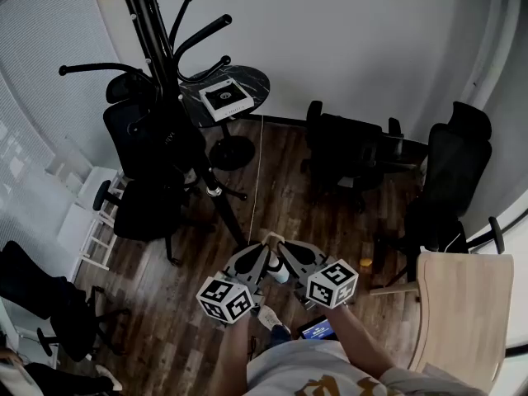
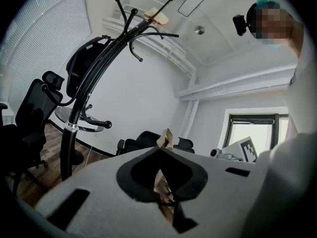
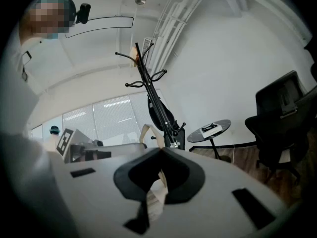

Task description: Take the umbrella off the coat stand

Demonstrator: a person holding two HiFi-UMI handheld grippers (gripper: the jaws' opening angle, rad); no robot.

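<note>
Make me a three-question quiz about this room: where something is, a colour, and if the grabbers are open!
1. Where is the white box? A on the floor B on the round table C on a chair
2. What colour is the coat stand? A red B white C black
3. How are the fingers of the left gripper and right gripper? A shut, empty B wide open C shut on the box
Answers: 1 B, it lies on the tabletop; 2 C, pole and hooks are black; 3 A, fingertips meet with nothing between.
</note>
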